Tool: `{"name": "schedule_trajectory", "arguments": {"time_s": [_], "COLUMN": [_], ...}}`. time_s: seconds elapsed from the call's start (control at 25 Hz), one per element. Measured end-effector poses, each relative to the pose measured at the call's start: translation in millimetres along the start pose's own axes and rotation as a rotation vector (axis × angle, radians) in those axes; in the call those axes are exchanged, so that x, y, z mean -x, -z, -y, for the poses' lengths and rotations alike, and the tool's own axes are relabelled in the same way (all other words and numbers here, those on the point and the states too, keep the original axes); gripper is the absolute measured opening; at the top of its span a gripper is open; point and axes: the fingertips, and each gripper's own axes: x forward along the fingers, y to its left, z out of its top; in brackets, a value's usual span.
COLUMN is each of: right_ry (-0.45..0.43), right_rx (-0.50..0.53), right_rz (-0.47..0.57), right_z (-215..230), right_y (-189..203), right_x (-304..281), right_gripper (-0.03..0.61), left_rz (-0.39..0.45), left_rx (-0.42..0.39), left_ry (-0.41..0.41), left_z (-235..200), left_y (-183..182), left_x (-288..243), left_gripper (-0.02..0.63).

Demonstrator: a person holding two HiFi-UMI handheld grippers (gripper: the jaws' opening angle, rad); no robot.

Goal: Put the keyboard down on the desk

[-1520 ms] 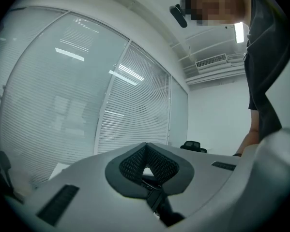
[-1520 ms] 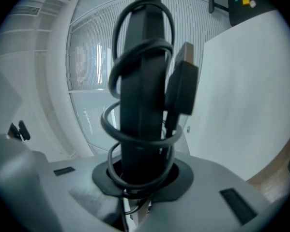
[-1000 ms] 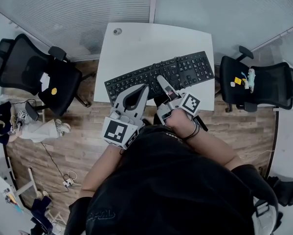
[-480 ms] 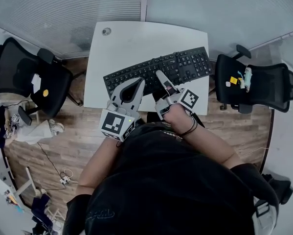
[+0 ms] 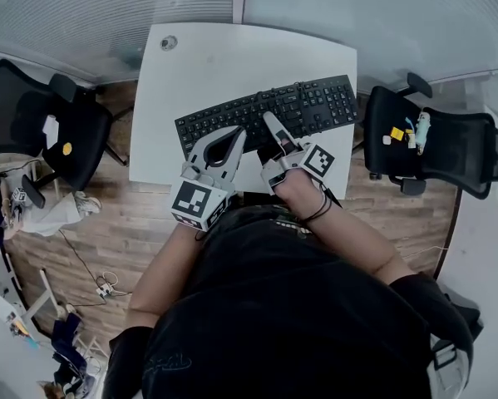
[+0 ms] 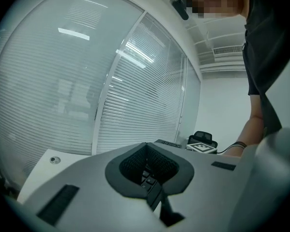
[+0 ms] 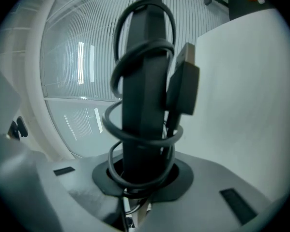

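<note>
1. Far left, head view only: a black office chair stands on the wood floor beside the white tabletop. A round grommet sits in the tabletop's far left corner. The left gripper view catches that grommet too, under a wall of slatted blinds.
2. Left gripper: reaches over the tabletop's near edge to the near long edge of the keyboard, left of its middle. Its own view shows the jaws pressed together on that edge, with a few keys visible in the dark padded gap. The head view shows only the tips over the keys.
3. Keyboard: black, slantwise over the middle of the tabletop, right end farther from the person. No view shows whether its underside touches the tabletop.
4. Right gripper: just beside the left one, on the same near edge. Its own view shows the jaws clamped on the keyboard, seen end-on as a dark bar. A cable is looped round the bar, and a USB plug lies against it on the tabletop side.
5. Far right: a second black chair carries small yellow and teal things.
</note>
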Motion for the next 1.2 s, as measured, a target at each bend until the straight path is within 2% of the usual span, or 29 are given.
{"name": "schedule_trajectory", "arguments": {"time_s": [0.2, 0.36, 0.52, 0.84, 1.2], "right_ry": [0.054, 0.062, 0.126, 0.199, 0.24], "right_rx": [-0.009, 0.003, 0.014, -0.076, -0.106], "right_rz": [-0.02, -0.04, -0.048, -0.028, -0.015], "right_z": [34, 53, 81, 133, 159], "right_y": [-8, -8, -7, -3, 4], "right_x": [-12, -24, -29, -40, -46], "right_gripper": [0.084, 0.084, 0.084, 0.084, 0.084], "left_rz": [-0.03, -0.053, -0.085, -0.141, -0.175], "left_rx": [0.023, 0.053, 0.089, 0.153, 0.19], "left_ry": [0.026, 0.025, 0.007, -0.031, -0.043], "left_z": [-8, -20, -33, -50, -56], "left_y": [17, 33, 56, 96, 113], "left_x": [-18, -30, -39, -51, -52], "left_gripper": [0.015, 0.015, 0.015, 0.015, 0.015]}}
